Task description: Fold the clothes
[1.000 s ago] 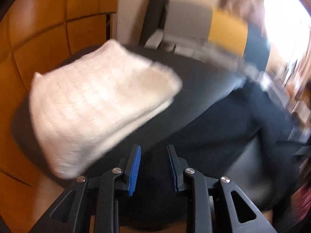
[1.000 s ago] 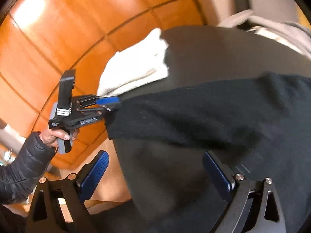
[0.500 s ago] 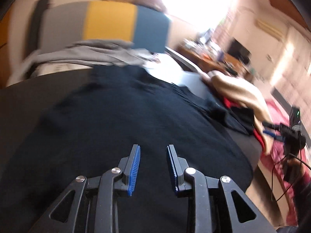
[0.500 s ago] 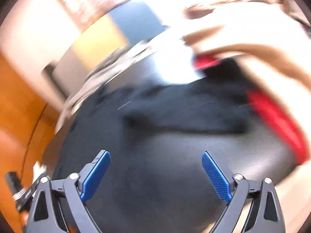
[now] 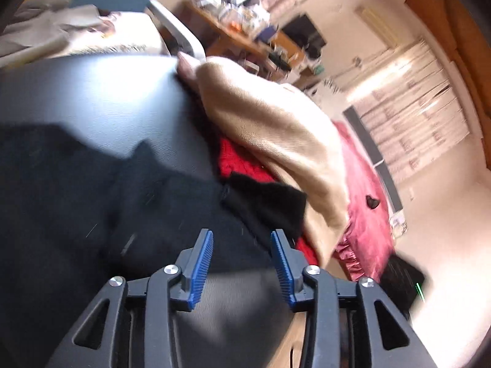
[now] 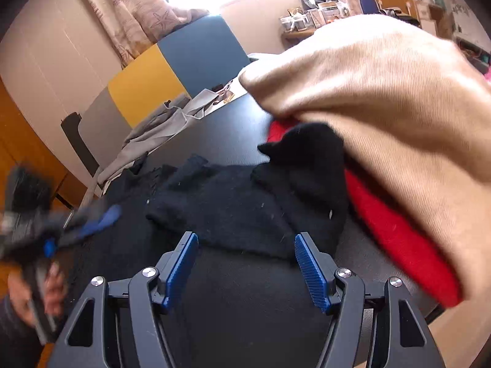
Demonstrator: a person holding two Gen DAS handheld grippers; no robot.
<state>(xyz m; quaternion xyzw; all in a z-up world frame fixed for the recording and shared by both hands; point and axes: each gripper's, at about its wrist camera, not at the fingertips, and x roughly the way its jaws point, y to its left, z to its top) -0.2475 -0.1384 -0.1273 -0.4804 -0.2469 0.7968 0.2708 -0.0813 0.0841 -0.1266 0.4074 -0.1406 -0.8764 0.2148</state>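
Blue ribbed pads (image 6: pixel 181 265) line both fingers of the right gripper (image 6: pixel 246 265). Its jaws are closing, with nothing yet between them; the near hem of the black knit garment (image 6: pixel 221 211) lies just ahead of the fingertips. The left gripper (image 5: pixel 242 263) carries the same blue pads (image 5: pixel 201 265). Its jaws are opening and empty, poised above the same black knit garment (image 5: pixel 92 190).

Location: the garment lies spread on the dark tabletop (image 6: pixel 254 300), one sleeve or corner bunched up toward the pile on the right.

Handling, as judged: soft, light, limp knit. It will sag and stretch when lifted and should not slip on ribbed pads. Take hold at the hem or a corner, pinching a single layer at the edge; a grip in the middle would likely gather folds.

Count of items:
- Grippers: two.
- Black knit garment: one spread out. Whether the dark bunch by the pile is part of it cannot be told.
- Unfolded pile on the right: one beige garment (image 6: pixel 383 101) on top, one red knit (image 6: pixel 396 230) beneath it.
- Pink-red fabric (image 5: pixel 365 202) beyond the table edge: one.
- Grey garment (image 6: pixel 153 132) at the far edge: one.
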